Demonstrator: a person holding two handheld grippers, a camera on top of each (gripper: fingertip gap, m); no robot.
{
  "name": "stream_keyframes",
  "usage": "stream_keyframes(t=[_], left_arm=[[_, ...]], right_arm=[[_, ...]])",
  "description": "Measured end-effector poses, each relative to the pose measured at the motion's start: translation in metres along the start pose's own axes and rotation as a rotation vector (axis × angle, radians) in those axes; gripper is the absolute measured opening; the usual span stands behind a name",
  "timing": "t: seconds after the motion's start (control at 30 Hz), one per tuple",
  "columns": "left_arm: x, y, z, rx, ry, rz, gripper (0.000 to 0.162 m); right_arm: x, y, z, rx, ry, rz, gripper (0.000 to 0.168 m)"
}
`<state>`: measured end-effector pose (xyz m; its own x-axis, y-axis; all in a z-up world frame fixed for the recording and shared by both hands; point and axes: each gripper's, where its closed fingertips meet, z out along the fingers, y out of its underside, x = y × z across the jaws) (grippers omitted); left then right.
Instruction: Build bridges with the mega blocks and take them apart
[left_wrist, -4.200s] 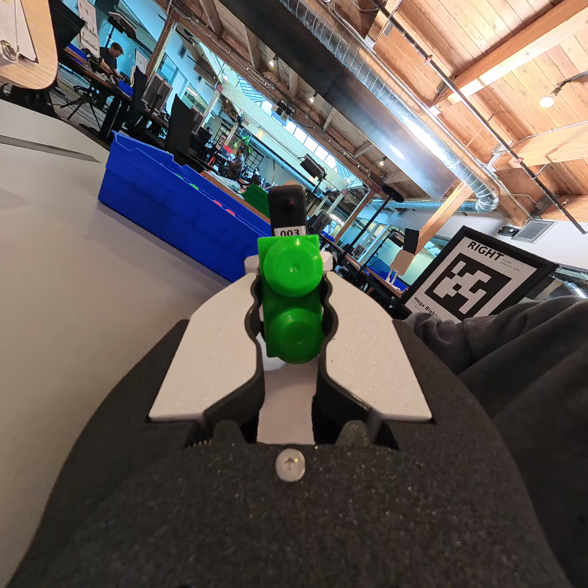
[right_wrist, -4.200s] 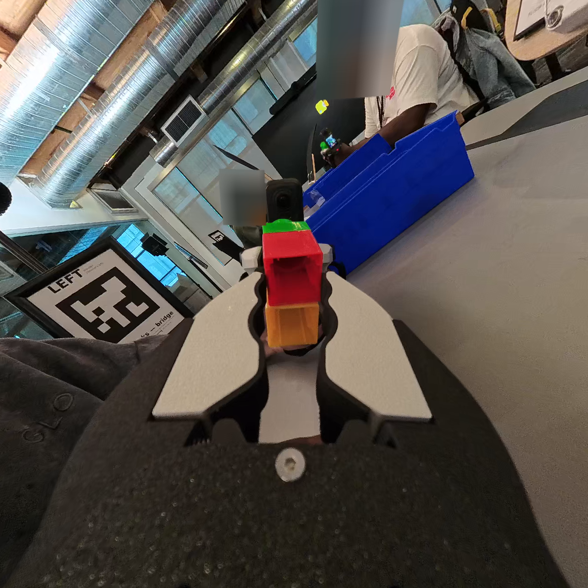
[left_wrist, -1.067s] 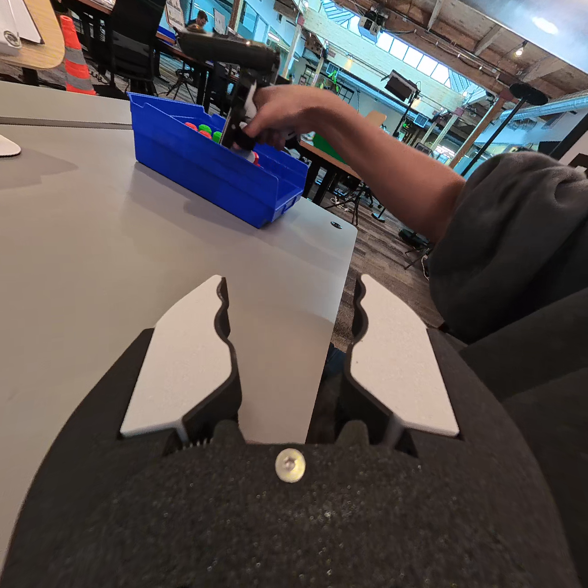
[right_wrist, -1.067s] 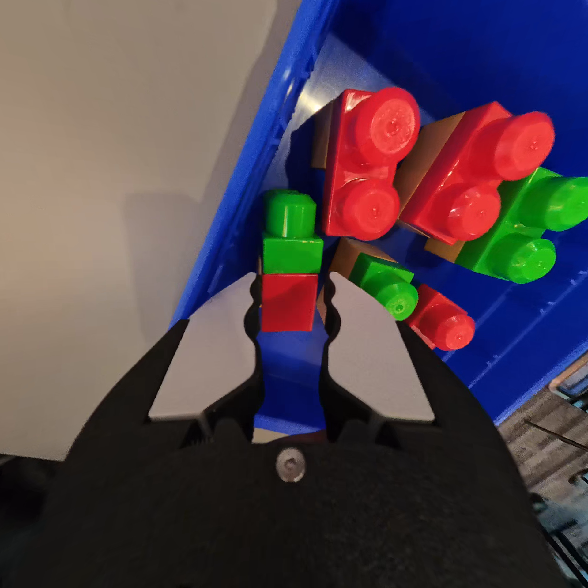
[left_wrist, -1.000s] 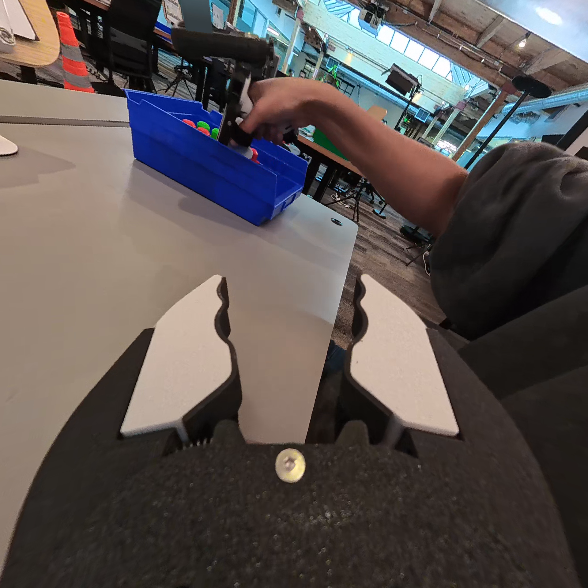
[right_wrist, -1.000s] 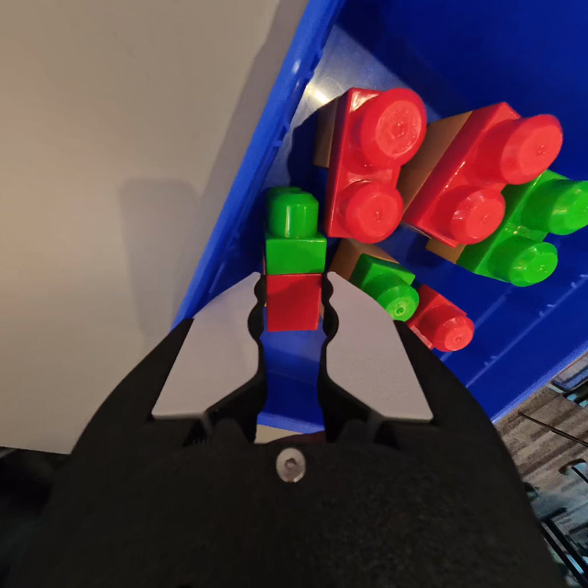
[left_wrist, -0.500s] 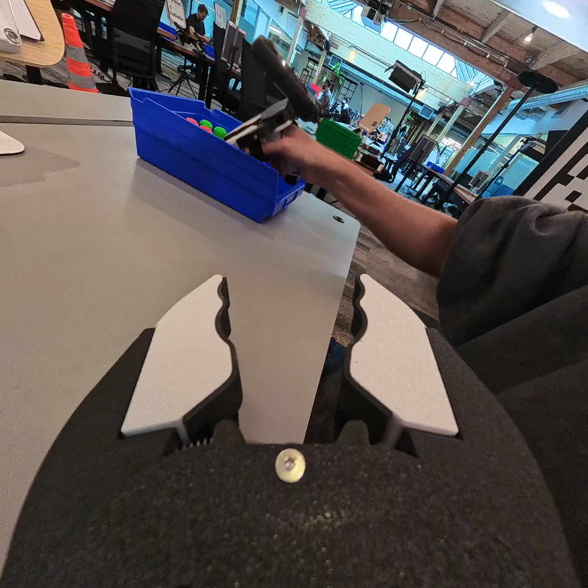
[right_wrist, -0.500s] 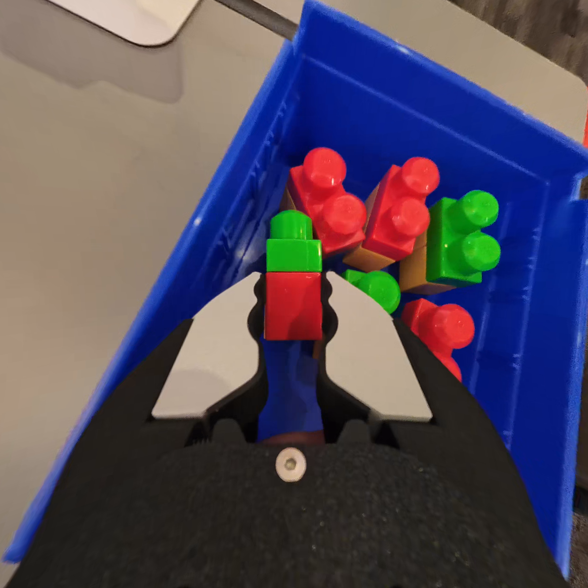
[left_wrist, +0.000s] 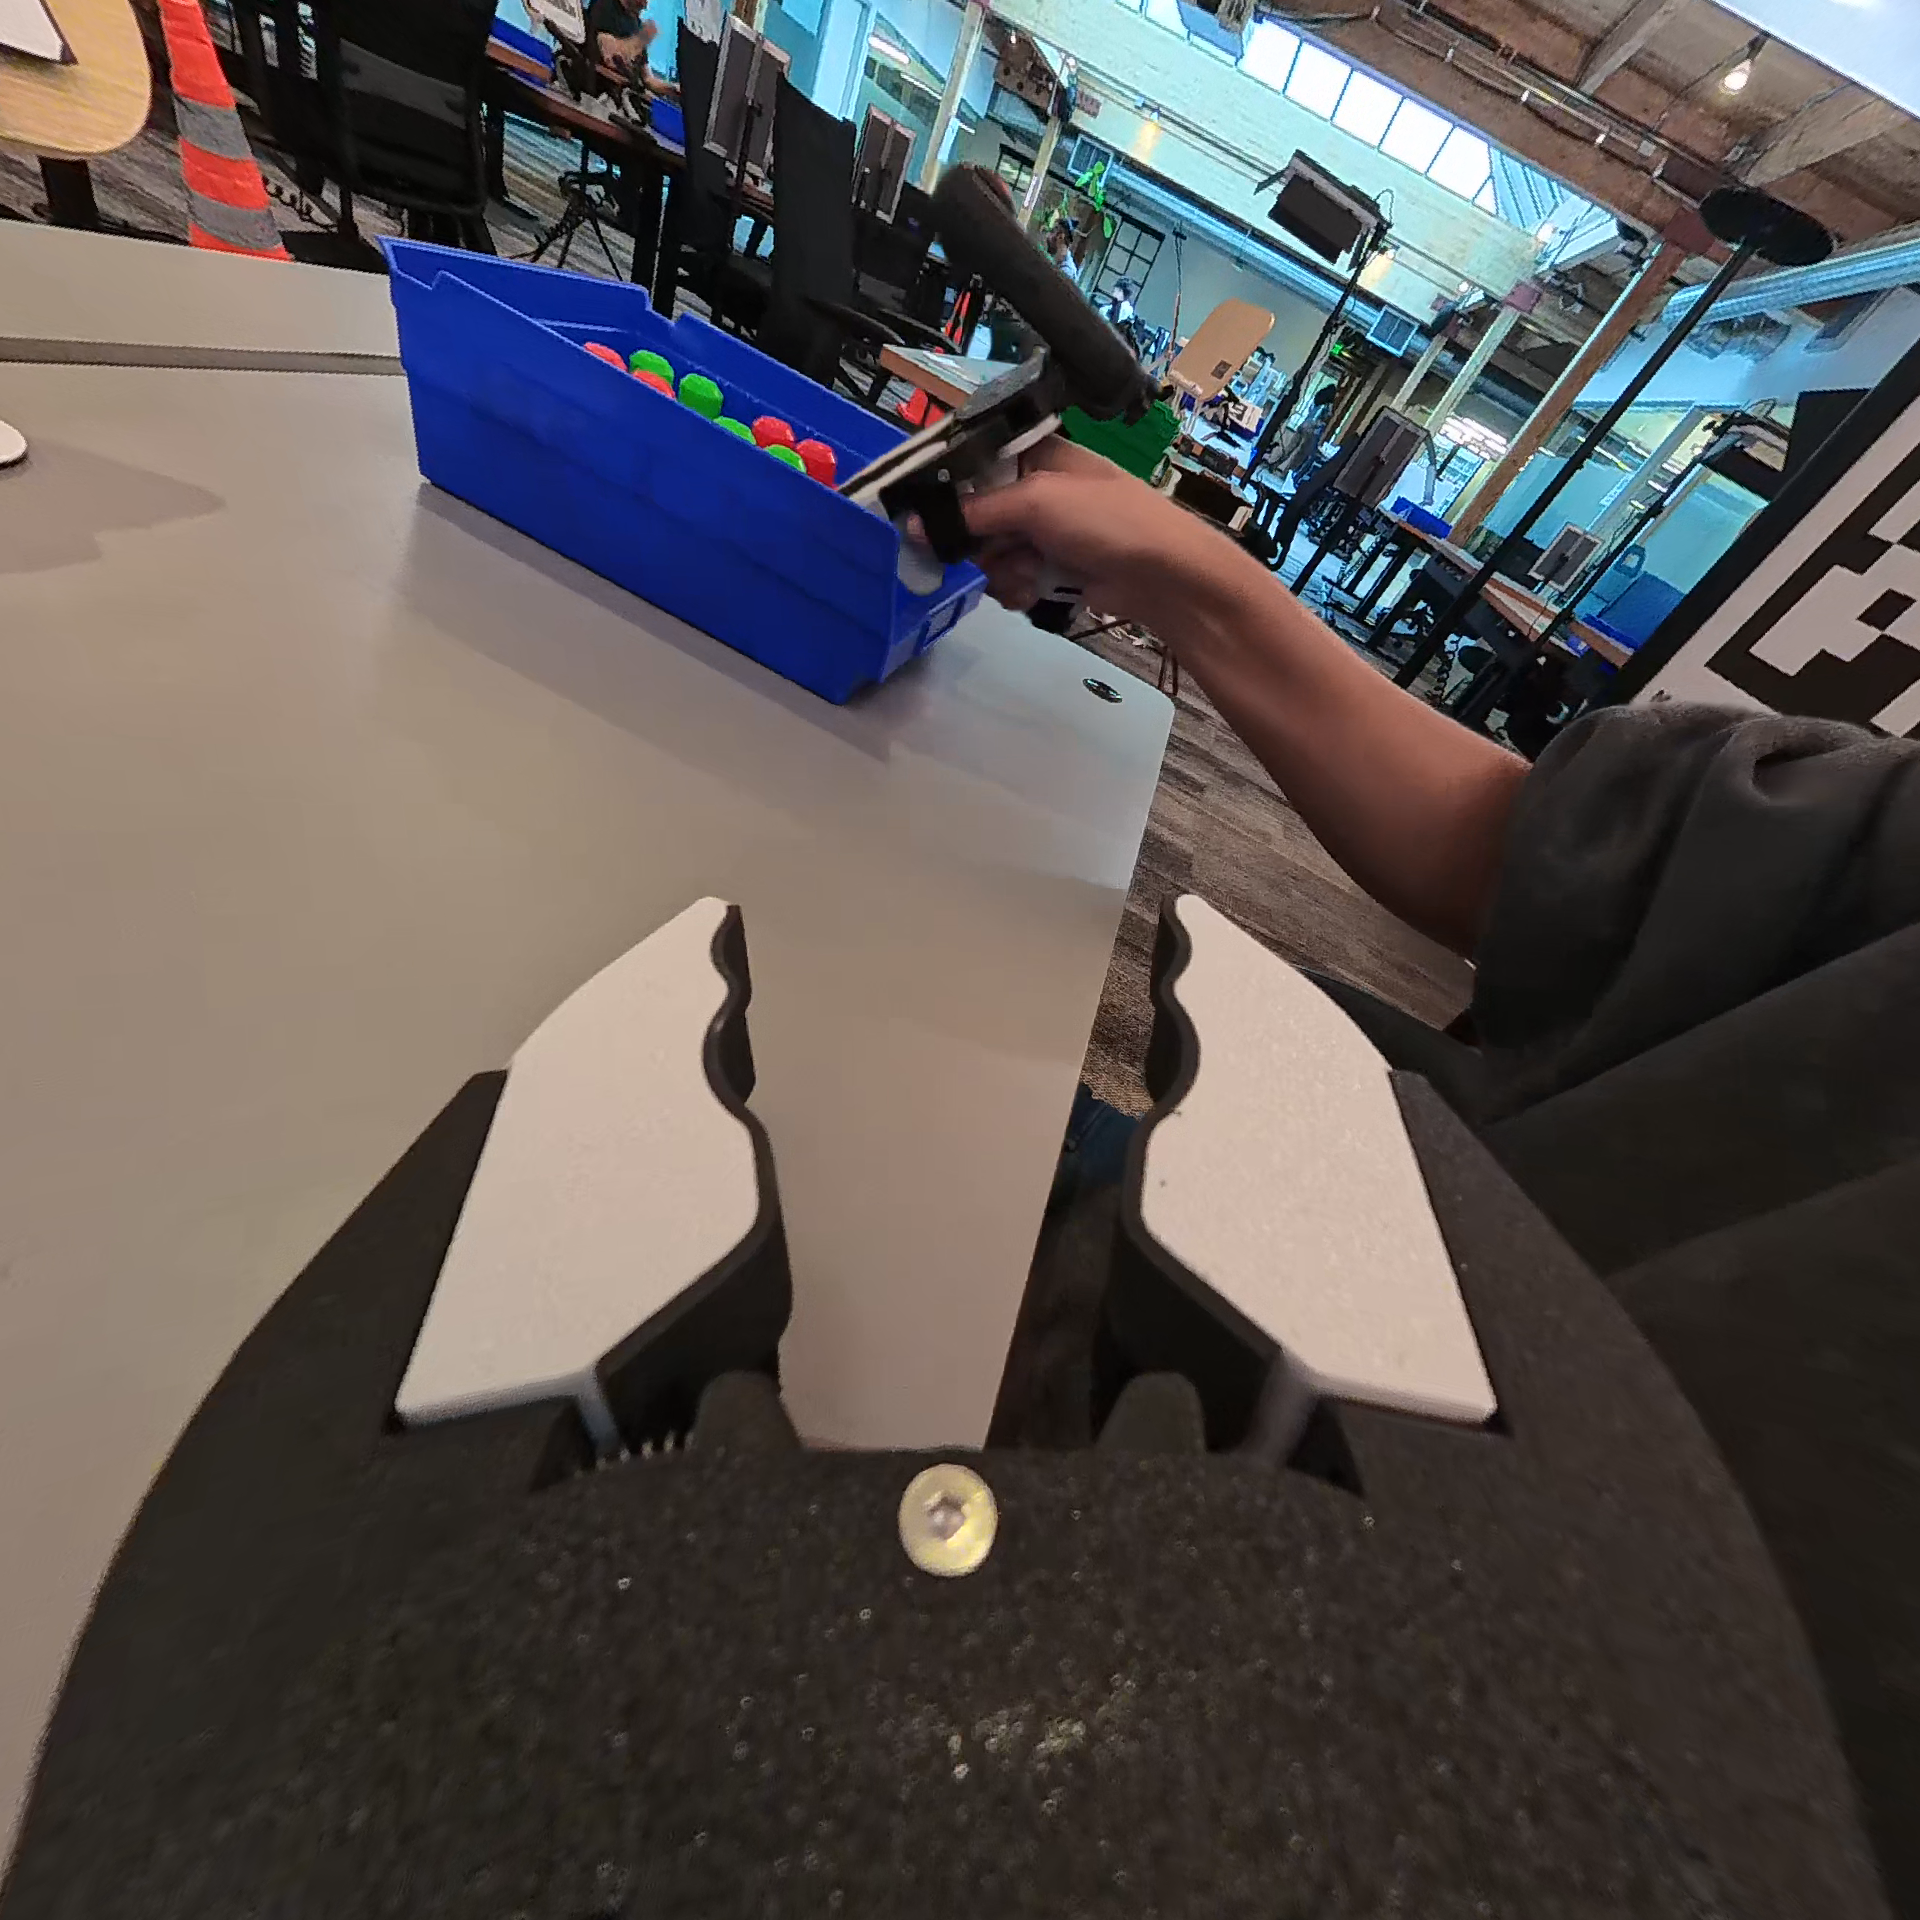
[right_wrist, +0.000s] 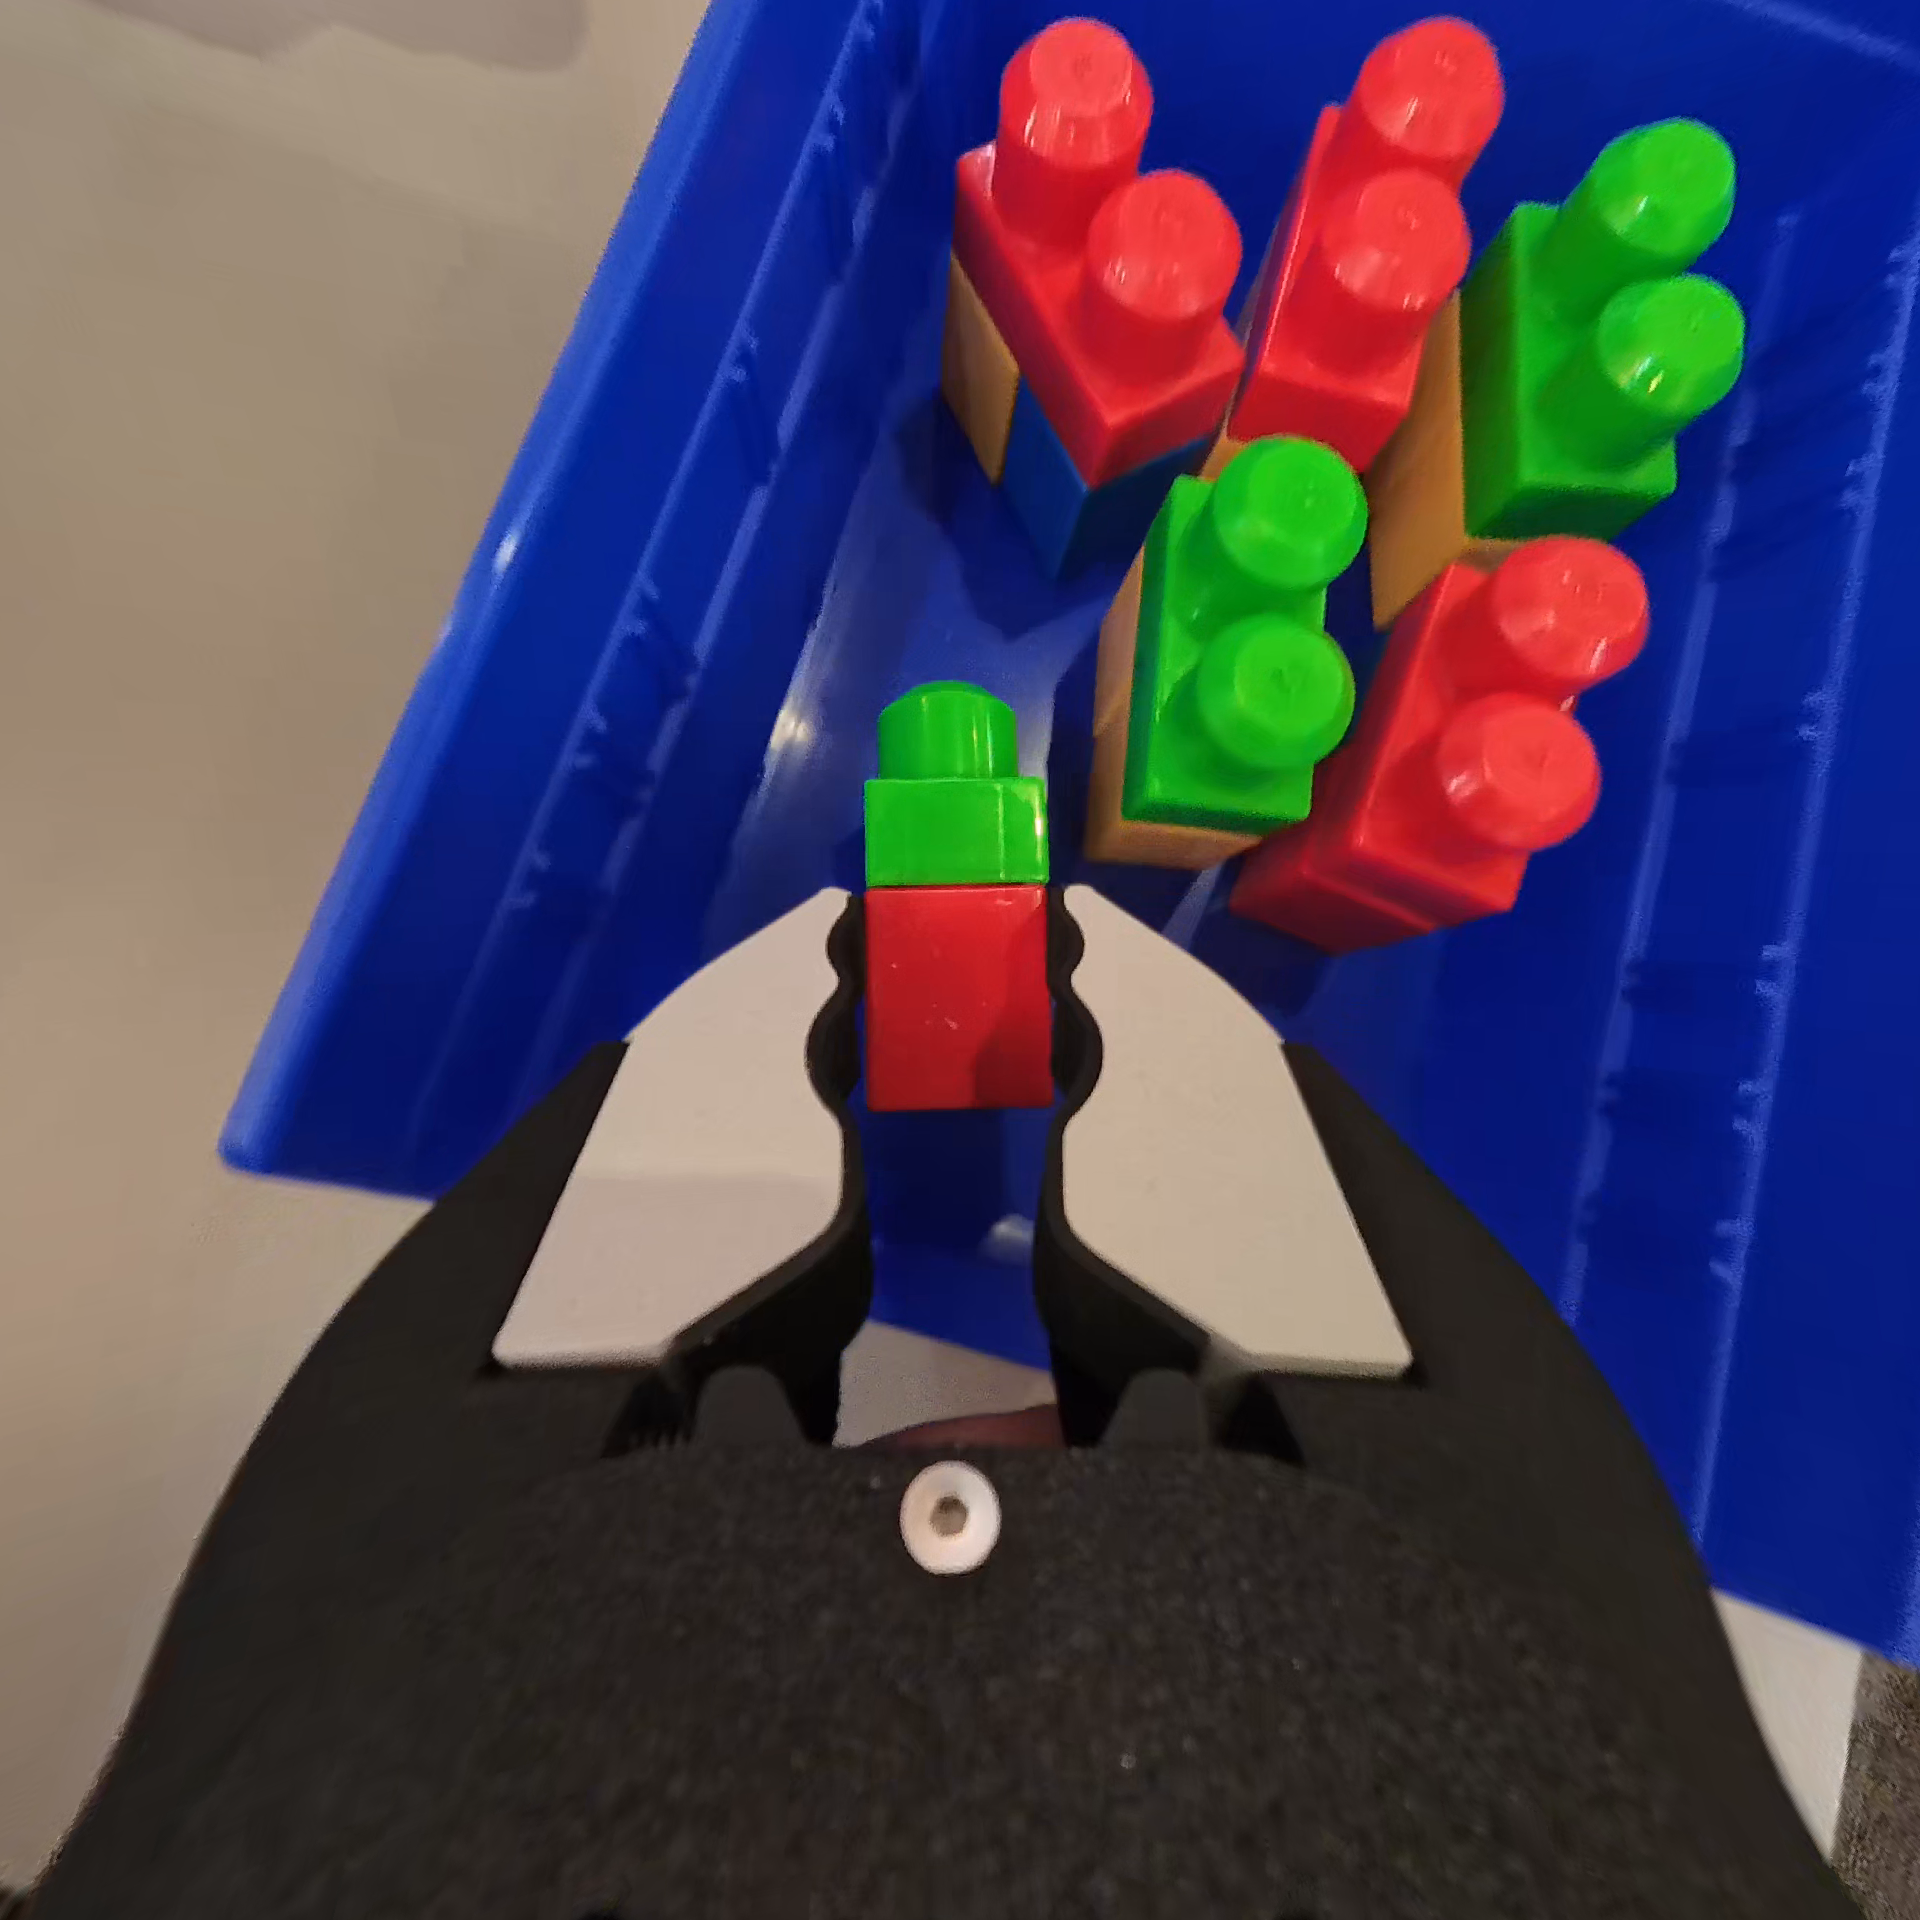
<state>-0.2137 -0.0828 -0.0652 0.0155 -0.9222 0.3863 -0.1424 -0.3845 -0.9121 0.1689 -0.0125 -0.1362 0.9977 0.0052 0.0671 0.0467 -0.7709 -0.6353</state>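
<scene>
My right gripper (right_wrist: 954, 914) is shut on a red block (right_wrist: 956, 1003) with a green block (right_wrist: 951, 800) stuck on its far end. It holds this stack over the near end of the blue bin (right_wrist: 582, 665). Several red and green blocks (right_wrist: 1247, 644) on orange ones lie in the bin. My left gripper (left_wrist: 945, 925) is open and empty, low over the grey table (left_wrist: 312, 831) near its right edge. In the left wrist view the right gripper (left_wrist: 971, 457) shows at the bin's (left_wrist: 665, 499) near end, in a person's hand.
The table's right edge (left_wrist: 1112, 914) runs just under my left gripper, with carpet floor beyond it. A dark sleeve (left_wrist: 1714, 935) fills the right side. An orange cone (left_wrist: 213, 125), desks and chairs stand far behind the bin. Tip to tip, the grippers are about 40 cm apart.
My right gripper has drawn back towards the bin's near end with the red and green stack still held. The left gripper has stayed open and still.
</scene>
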Motion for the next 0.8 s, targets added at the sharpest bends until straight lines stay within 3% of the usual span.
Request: stream_keyframes(t=[0.13, 0.27, 0.4, 0.53, 0.6, 0.7, 0.8], left_arm=[[0.003, 0.000, 0.001, -0.003, 0.004, 0.014, 0.074], [0.007, -0.001, 0.004, -0.010, 0.012, 0.026, 0.074], [0.007, -0.002, 0.004, -0.012, -0.002, 0.053, 0.074], [0.006, -0.002, 0.003, -0.011, 0.001, 0.043, 0.074], [0.006, 0.000, 0.002, -0.014, -0.002, 0.042, 0.074], [0.005, 0.001, 0.000, -0.014, -0.003, 0.039, 0.074], [0.006, 0.001, -0.001, -0.013, 0.002, 0.030, 0.074]], right_arm=[[0.002, -0.002, -0.003, 0.006, -0.014, 0.002, 0.034], [0.002, -0.054, -0.010, 0.244, -0.033, -0.003, 0.033], [0.008, -0.082, 0.001, 0.316, -0.019, 0.027, 0.033], [0.003, -0.073, 0.026, 0.208, -0.040, 0.013, 0.033], [-0.002, -0.055, 0.039, 0.075, -0.069, 0.011, 0.033], [-0.001, -0.048, 0.039, 0.031, -0.055, -0.015, 0.034], [-0.005, -0.045, 0.029, -0.117, -0.102, -0.055, 0.053]])
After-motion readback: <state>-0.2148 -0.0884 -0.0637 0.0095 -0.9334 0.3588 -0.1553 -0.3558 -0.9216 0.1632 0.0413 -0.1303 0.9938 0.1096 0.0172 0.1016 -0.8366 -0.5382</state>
